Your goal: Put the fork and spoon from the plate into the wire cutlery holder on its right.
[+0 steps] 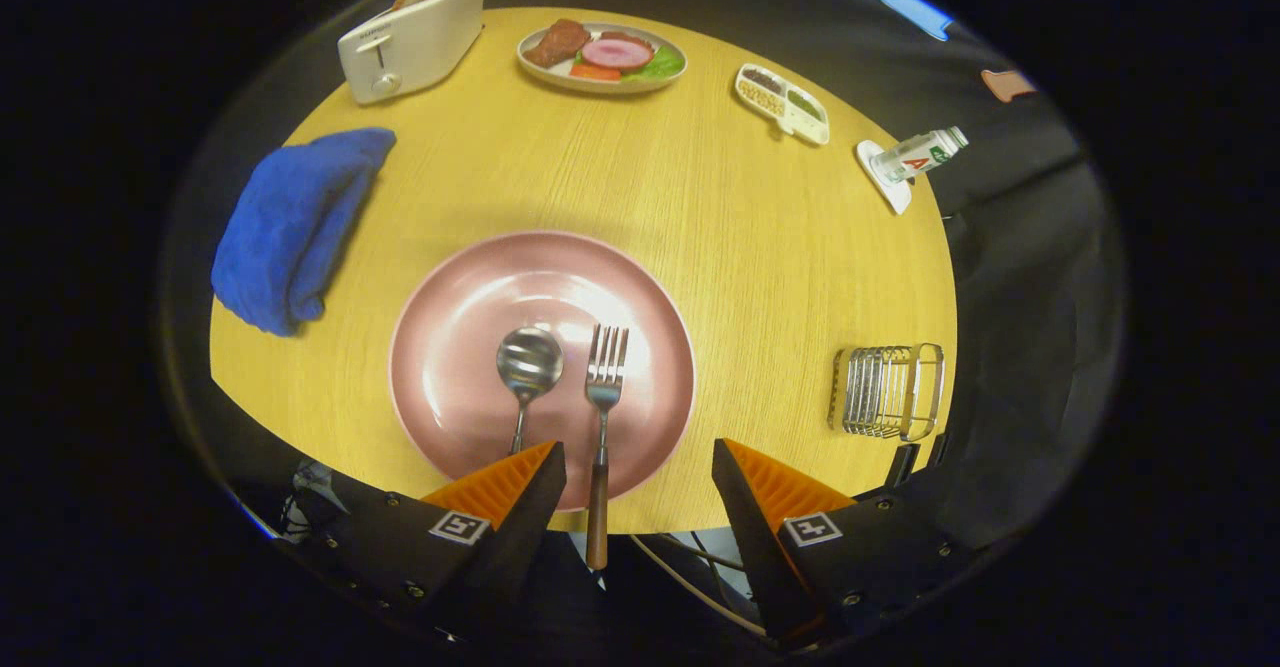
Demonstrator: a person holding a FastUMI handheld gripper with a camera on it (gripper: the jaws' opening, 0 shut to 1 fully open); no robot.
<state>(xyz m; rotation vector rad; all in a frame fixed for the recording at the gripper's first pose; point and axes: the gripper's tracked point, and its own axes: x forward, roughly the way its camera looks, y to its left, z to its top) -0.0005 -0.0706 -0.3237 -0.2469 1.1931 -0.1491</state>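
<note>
The gripper [638, 477] is nearest, its two fingers spread wide apart and holding nothing, poised above the near rim of the pink plate [450, 347]. Between the fingers runs the wooden handle of the fork [603, 392], which overhangs the plate and the table's near edge toward the camera; its tines point away, resting on the plate. Just beside it, on the left, lies the spoon [527, 367], its bowl up on the plate and its handle slipping behind the left finger. Neither piece is lifted, so this looks like the approach to the first pick, and the fork is the likelier target since it already sits in the gap. The next move would call for lowering and closing on the fork's handle without nudging the spoon, which lies close. The wire cutlery holder [888, 392] stands well apart on the right, near the table's edge, with bare yellow table [760, 277] between it and the plate, so the carry across looks unobstructed. Farther off sit a blue cloth [290, 227], a toaster [412, 39], a plate of food [602, 57], a small divided dish [782, 103] and a bottle [918, 154].
</note>
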